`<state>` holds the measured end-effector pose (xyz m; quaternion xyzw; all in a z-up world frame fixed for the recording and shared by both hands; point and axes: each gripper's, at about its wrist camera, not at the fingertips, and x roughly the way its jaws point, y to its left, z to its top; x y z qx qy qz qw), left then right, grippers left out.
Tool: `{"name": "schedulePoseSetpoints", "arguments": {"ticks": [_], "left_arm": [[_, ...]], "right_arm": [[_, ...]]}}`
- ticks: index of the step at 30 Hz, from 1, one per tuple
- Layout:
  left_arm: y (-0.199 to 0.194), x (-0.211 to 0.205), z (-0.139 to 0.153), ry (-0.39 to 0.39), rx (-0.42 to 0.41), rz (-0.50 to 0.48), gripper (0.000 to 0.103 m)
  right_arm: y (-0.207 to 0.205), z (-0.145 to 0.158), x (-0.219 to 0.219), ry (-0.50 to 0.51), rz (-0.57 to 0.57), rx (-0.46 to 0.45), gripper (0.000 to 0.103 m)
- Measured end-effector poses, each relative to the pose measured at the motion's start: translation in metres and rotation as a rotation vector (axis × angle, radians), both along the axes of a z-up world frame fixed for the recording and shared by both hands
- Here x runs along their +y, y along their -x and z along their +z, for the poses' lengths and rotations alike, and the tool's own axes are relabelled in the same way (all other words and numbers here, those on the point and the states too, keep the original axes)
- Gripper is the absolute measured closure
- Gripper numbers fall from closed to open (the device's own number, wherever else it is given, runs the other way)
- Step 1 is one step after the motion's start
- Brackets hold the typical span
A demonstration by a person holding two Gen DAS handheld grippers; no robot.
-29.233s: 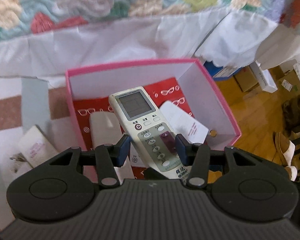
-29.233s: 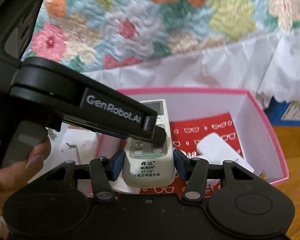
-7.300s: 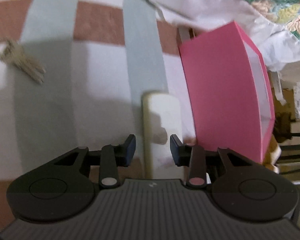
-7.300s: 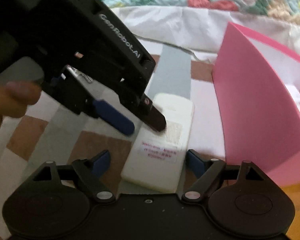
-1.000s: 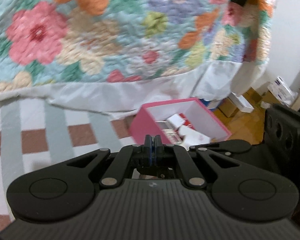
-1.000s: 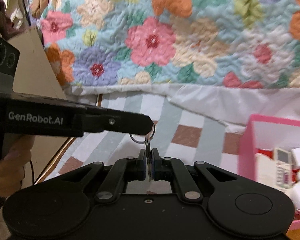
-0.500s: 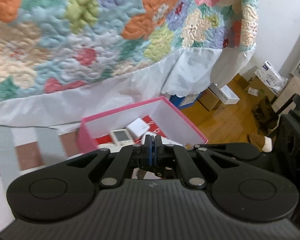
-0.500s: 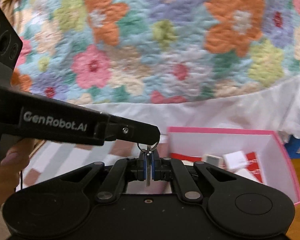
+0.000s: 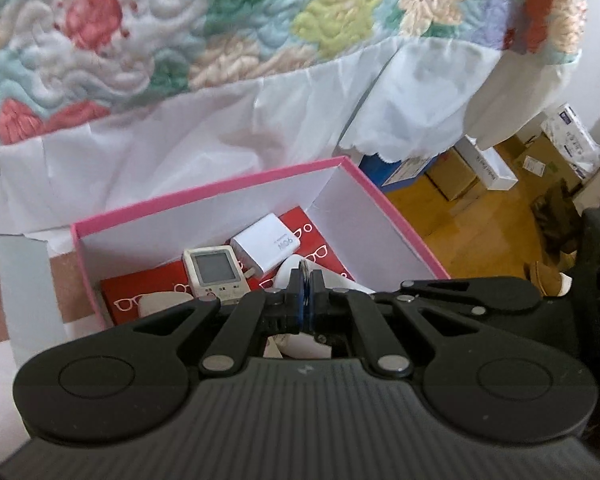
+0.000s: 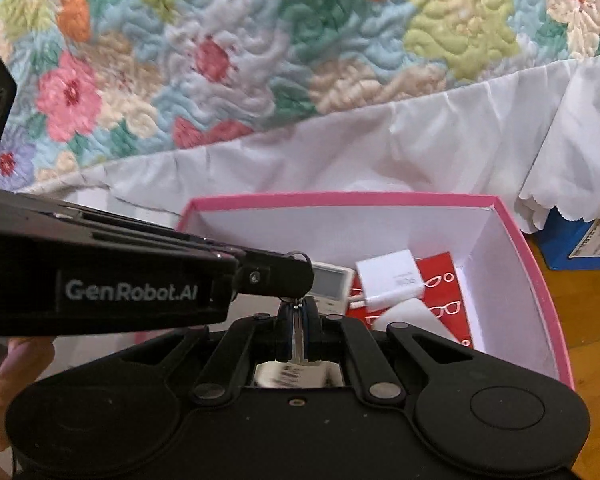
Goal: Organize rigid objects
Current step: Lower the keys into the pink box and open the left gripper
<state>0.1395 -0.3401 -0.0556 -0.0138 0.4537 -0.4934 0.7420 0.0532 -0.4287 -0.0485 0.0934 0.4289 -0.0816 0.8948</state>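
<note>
We are holding the keys [image 10: 299, 322] with both grippers at once. In the right wrist view, the right gripper [image 10: 299, 320] is pressed together on a flat key that hangs straight down, its long side running up and down in the middle of the frame. The left gripper [image 10: 296, 272] comes in from the left of that frame and pinches the key ring [image 10: 300, 258] at the top. In the left wrist view, the left gripper [image 9: 306, 292] is pressed together on the ring [image 9: 305, 270], low in the middle of the frame.

The pink box [image 10: 532, 264] is the place to go, we think. It lies just past both grippers, open side up, filling the middle and right of the right wrist view. The keys hang over its near left part, above the floor of the box. Inside it we see a remote [image 9: 214, 270], a white charger [image 9: 268, 248] and a rounded white thing [image 10: 408, 314].

Both grippers are about as near to the box as each other. We guess the keys only need to go down and be let go.
</note>
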Motion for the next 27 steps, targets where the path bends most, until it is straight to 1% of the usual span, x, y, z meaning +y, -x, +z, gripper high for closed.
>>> {"name": "schedulePoseSetpoints", "arguments": {"ticks": [3,4,5,7,8,9,10,11,15,17,19,21,25,27], "left_arm": [[-0.002,-0.008,-0.006,-0.033,-0.005,0.035,0.098],[-0.002,-0.011,-0.009,-0.05,-0.007,0.046,0.096],[-0.001,-0.012,-0.011,-0.068,-0.01,0.054,0.093],[0.002,-0.008,-0.013,-0.089,-0.001,0.06,0.089],[0.004,-0.004,-0.012,-0.09,0.006,0.062,0.086],[0.006,0.003,-0.011,-0.085,0.009,0.078,0.084],[0.007,0.01,-0.008,-0.093,0.008,0.085,0.081],[0.009,0.016,-0.005,-0.108,0.005,0.091,0.081],[0.021,0.046,0.017,-0.162,-0.041,0.121,0.08],[0.029,0.063,0.032,-0.177,-0.048,0.137,0.074],[0.036,0.081,0.047,-0.189,-0.041,0.158,0.073],[0.044,0.095,0.061,-0.201,-0.051,0.178,0.073],[0.061,0.122,0.091,-0.23,-0.108,0.23,0.07],[0.066,0.134,0.101,-0.238,-0.107,0.253,0.069]], "right_arm": [[0.001,-0.011,-0.011,0.009,-0.01,-0.008,0.094],[0.0,-0.015,-0.015,0.006,-0.019,-0.003,0.091],[0.0,-0.019,-0.02,-0.008,-0.025,0.003,0.091],[0.005,-0.023,-0.029,-0.059,-0.056,-0.023,0.091],[0.009,-0.024,-0.034,-0.103,-0.077,-0.036,0.091],[0.013,-0.024,-0.035,-0.123,-0.091,-0.04,0.091],[0.018,-0.023,-0.035,-0.126,-0.111,-0.052,0.091],[0.024,-0.021,-0.033,-0.132,-0.122,-0.067,0.09],[0.053,-0.005,-0.022,-0.185,-0.134,-0.128,0.089],[0.066,0.004,-0.013,-0.195,-0.126,-0.155,0.086],[0.076,0.016,-0.002,-0.189,-0.106,-0.173,0.081],[0.084,0.029,0.011,-0.185,-0.075,-0.182,0.08],[0.091,0.056,0.034,-0.156,-0.003,-0.174,0.077],[0.095,0.071,0.046,-0.139,0.031,-0.182,0.076]]}}
